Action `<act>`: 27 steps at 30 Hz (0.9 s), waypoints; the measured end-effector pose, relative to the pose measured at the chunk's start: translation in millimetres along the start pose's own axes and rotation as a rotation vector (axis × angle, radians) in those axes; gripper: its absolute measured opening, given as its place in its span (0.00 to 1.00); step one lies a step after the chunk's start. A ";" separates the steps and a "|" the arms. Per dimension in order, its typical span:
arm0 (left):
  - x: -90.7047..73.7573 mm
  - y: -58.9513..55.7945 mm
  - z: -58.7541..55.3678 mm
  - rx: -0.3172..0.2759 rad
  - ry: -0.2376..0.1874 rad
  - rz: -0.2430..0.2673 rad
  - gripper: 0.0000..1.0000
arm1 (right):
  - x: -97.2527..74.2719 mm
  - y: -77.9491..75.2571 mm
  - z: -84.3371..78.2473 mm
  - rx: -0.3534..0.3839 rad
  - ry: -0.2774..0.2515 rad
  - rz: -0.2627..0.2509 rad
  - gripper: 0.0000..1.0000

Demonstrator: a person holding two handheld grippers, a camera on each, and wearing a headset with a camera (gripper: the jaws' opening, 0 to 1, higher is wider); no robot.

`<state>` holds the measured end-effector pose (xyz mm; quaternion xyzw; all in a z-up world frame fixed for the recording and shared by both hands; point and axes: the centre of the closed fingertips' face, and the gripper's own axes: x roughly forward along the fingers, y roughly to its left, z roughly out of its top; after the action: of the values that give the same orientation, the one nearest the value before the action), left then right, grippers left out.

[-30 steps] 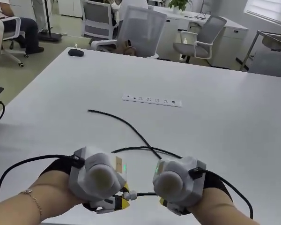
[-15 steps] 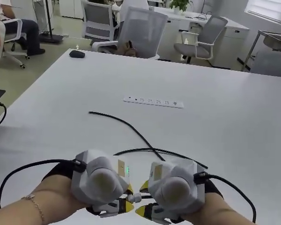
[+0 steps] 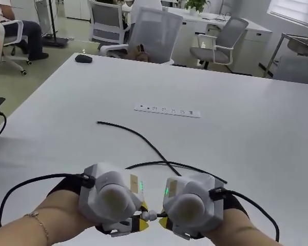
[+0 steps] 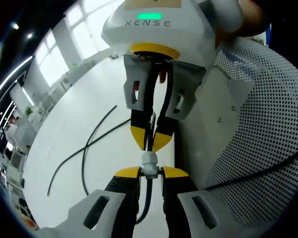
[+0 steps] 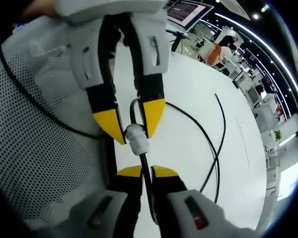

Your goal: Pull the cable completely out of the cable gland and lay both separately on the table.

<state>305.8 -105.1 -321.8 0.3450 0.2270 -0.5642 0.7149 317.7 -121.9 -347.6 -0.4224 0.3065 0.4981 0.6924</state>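
Left gripper (image 4: 150, 172) clamps cable gland (image 4: 149, 161), right gripper (image 5: 145, 171) clamps cable (image 4: 148, 193), axis running between them.

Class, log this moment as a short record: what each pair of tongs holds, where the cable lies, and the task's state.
left tongs: shut on the cable gland
right tongs: shut on the cable, right next to the gland
cable: passes through the gland, rest loops over the table
task state: cable not yet pulled out

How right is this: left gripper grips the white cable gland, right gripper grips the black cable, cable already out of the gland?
Not out: in the right gripper view the black cable runs into the cable gland. Rest stands.
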 end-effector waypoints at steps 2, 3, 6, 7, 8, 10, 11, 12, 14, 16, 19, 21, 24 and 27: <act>-0.3 1.0 -0.4 0.000 0.000 0.003 0.17 | -0.2 -2.2 -3.8 0.017 0.014 -0.005 0.04; -0.7 1.4 -0.5 0.000 0.000 0.005 0.17 | -0.2 -2.5 -4.4 0.020 0.016 -0.006 0.04; -1.2 4.9 -7.9 0.012 0.030 0.021 0.17 | -0.3 -7.0 -14.7 0.031 0.059 -0.022 0.04; -1.0 5.5 -9.3 0.008 0.034 0.021 0.17 | -0.8 -8.0 -17.3 0.041 0.068 -0.025 0.04; -1.5 6.4 -9.2 0.005 0.032 0.024 0.17 | -1.4 -8.4 -18.2 0.049 0.070 -0.027 0.04; -2.3 8.1 -8.3 -0.001 0.029 0.031 0.17 | -2.5 -10.7 -20.7 0.069 0.078 -0.040 0.03; -2.2 8.6 -8.8 -0.002 0.031 0.034 0.17 | -3.1 -12.2 -24.3 0.086 0.094 -0.049 0.03; -2.4 9.2 -10.9 0.000 0.039 0.037 0.17 | -3.9 -13.5 -31.8 0.105 0.130 -0.056 0.03; -2.9 9.7 -16.2 0.012 0.061 0.041 0.17 | -3.8 -15.3 -39.9 0.119 0.155 -0.061 0.03; -3.6 10.5 -17.7 0.011 0.067 0.046 0.17 | -5.8 -18.3 -45.7 0.143 0.176 -0.073 0.04; -4.8 13.5 -15.3 -0.012 0.055 0.058 0.17 | -7.8 -22.8 -53.3 0.149 0.212 -0.098 0.04; -4.9 13.9 -12.6 -0.013 0.048 0.063 0.17 | -9.1 -24.3 -56.0 0.154 0.226 -0.108 0.05; -4.6 14.1 -13.4 0.007 0.057 0.067 0.17 | -9.2 -24.7 -61.5 0.145 0.253 -0.109 0.11; -4.3 11.0 -11.0 0.011 0.047 0.056 0.17 | -4.8 -14.6 -53.7 0.140 0.223 -0.063 0.23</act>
<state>315.9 -92.7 -323.4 0.3684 0.2308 -0.5369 0.7230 329.9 -173.9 -364.0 -0.4353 0.4021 0.4035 0.6971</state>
